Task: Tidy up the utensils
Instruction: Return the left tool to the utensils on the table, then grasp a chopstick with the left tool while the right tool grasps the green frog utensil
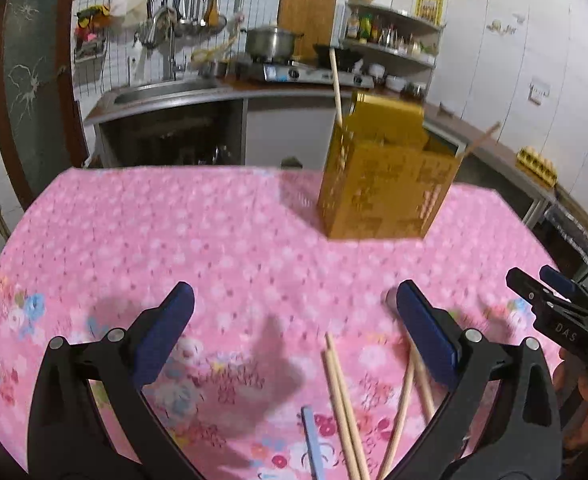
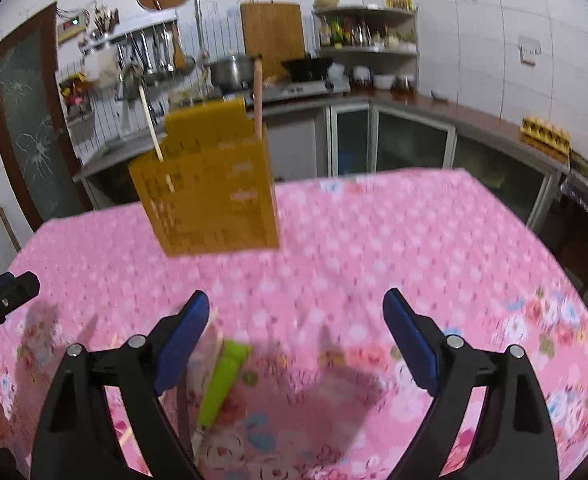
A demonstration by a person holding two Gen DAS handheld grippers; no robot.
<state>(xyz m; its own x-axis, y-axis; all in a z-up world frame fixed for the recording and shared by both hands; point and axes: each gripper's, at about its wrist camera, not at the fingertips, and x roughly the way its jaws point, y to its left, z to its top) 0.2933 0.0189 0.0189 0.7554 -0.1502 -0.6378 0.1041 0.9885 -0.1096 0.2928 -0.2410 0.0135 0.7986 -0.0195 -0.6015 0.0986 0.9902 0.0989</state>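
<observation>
Chopsticks (image 1: pixel 344 408) are seen lying loose on the pink flowered tablecloth (image 1: pixel 174 240), low in the left wrist view; a pair lies side by side and another crosses just to its right, partly hidden behind a blue pad. A pale blue flat handle (image 1: pixel 312 440) lies just beside them. In the right wrist view a lime-green handled utensil (image 2: pixel 222 380) is found on the cloth near the inner pad, with a thin wooden stick (image 2: pixel 216 332) beside it; its working end is blurred and cannot be identified.

Further back on the table stands the yellow perforated holder (image 1: pixel 378 188), upright, with two chopsticks (image 1: pixel 336 88) already leaning out of its open top. It is judged to be the destination, so the loose pieces are probably meant to be stood in it one by one.

The left gripper (image 1: pixel 294 332) is held with its jaws spread fully apart and nothing pressed between them, angled down over the chopsticks, presumably so that one can be straddled. The right gripper (image 2: pixel 296 336) is likewise released, its jaws widening a little more, with only bare cloth between the pads; the green utensil lies just outside them. Neither tool is seen to touch any utensil yet.
</observation>
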